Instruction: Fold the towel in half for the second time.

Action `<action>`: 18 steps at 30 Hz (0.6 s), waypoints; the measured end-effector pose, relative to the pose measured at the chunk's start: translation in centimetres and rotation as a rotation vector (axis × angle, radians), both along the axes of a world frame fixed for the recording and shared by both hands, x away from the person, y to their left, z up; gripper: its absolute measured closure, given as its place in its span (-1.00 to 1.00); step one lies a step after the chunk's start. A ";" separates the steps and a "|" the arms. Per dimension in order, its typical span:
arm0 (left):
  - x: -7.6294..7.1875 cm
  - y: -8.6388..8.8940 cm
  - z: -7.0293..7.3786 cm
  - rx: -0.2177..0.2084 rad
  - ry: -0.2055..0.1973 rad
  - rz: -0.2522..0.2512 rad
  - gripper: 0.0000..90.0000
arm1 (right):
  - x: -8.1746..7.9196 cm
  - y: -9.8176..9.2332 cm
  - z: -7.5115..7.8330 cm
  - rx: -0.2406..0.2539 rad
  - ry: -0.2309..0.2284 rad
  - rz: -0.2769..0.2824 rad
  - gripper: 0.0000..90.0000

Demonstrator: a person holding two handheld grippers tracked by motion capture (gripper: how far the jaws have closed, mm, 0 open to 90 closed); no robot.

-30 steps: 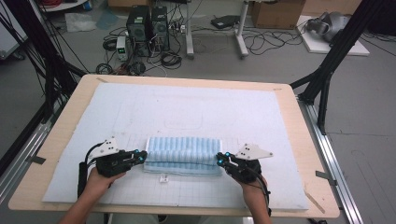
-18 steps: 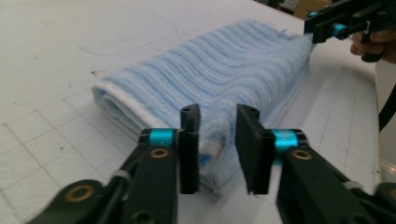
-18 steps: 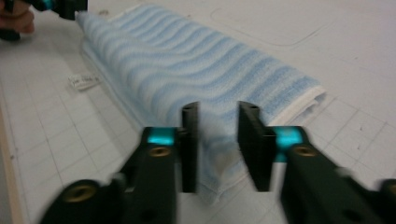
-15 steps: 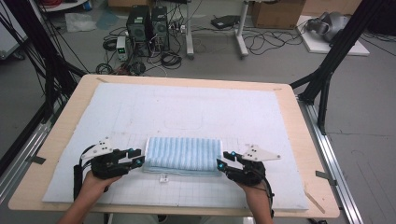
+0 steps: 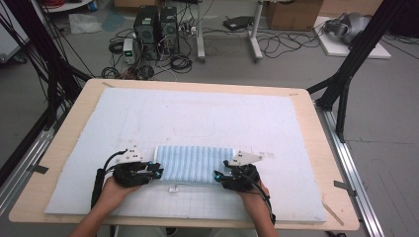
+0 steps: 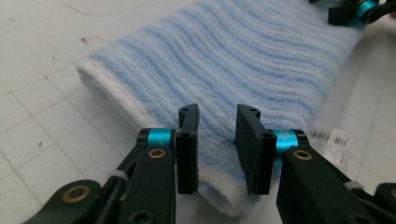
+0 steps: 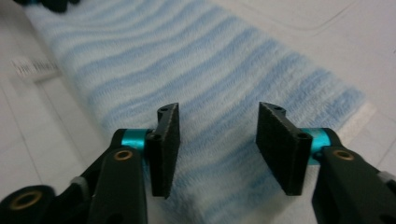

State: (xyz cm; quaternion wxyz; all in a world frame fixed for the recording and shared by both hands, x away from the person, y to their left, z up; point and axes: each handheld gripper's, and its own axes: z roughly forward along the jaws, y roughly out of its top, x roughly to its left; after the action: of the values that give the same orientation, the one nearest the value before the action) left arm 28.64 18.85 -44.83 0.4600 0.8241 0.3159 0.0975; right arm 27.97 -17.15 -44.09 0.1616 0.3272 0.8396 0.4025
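A folded towel (image 5: 193, 163) with light blue and white stripes lies flat on the white mat (image 5: 207, 118), near its front. My left gripper (image 5: 157, 172) is at the towel's near left corner. In the left gripper view its jaws (image 6: 217, 140) stand apart over the towel's edge (image 6: 219, 70) and have just been closing; the pads do not press on it. My right gripper (image 5: 218, 176) is at the near right corner. Its jaws (image 7: 217, 144) have just been opening and stand wide over the striped cloth (image 7: 187, 70).
A small white label (image 5: 173, 188) sticks out from the towel's near edge. The mat covers a wooden table (image 5: 326, 163). Beyond the table's far edge are computer cases (image 5: 157, 22) and cables on the floor. Black frame legs (image 5: 346, 74) stand at the right.
Both grippers were shut at the towel's ends. They have since parted their jaws and shifted inward over the towel's near corners. The towel has stayed in place.
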 end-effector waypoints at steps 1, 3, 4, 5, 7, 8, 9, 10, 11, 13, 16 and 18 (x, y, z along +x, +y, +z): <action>-0.1 0.1 0.1 0.022 -0.013 -0.002 0.55 | -0.1 0.0 -0.2 -0.016 -0.005 0.008 0.02; -0.4 0.1 0.0 0.029 -0.019 0.003 0.55 | -0.4 -0.1 -0.4 -0.046 -0.023 0.019 -0.02; -0.5 0.1 0.0 0.030 -0.023 0.004 0.56 | -0.5 -0.2 -0.5 -0.045 -0.029 0.017 -0.02; -0.6 0.2 -0.1 0.029 -0.026 0.006 0.56 | -0.6 -0.3 -0.5 -0.039 -0.029 0.020 -0.02; -0.6 0.2 -0.1 0.031 -0.021 0.010 0.57 | -0.8 -0.6 -0.7 -0.032 -0.035 0.022 -0.02; -0.6 0.2 0.0 0.031 -0.016 0.011 0.57 | -0.9 -0.6 -0.7 -0.024 -0.033 0.021 -0.03; -0.5 0.2 0.1 0.030 -0.012 0.009 0.56 | -0.9 -0.7 -0.6 -0.024 -0.027 0.022 -0.06; -0.4 0.3 0.3 0.024 -0.009 0.007 0.56 | -0.8 -0.8 -0.4 -0.016 -0.015 0.025 -0.11; -0.3 0.4 0.6 0.012 -0.008 0.010 0.52 | -0.8 -1.0 -0.2 0.003 -0.008 0.024 -0.14; 0.2 0.9 1.1 -0.042 -0.026 0.021 0.48 | -0.6 -1.5 0.5 0.091 -0.008 0.022 -0.12; 1.3 1.5 1.8 -0.122 -0.032 0.052 0.43 | 0.3 -2.2 1.6 0.168 -0.036 -0.006 0.12; 2.3 1.7 1.9 -0.131 -0.043 0.064 0.43 | 1.1 -2.4 1.9 0.188 -0.039 -0.027 0.38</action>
State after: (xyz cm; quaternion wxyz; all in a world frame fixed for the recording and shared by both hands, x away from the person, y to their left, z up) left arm 30.91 20.54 -42.90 0.5163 0.7794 0.3379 0.1088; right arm 29.05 -19.60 -42.20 0.1520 0.3443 0.7903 0.4835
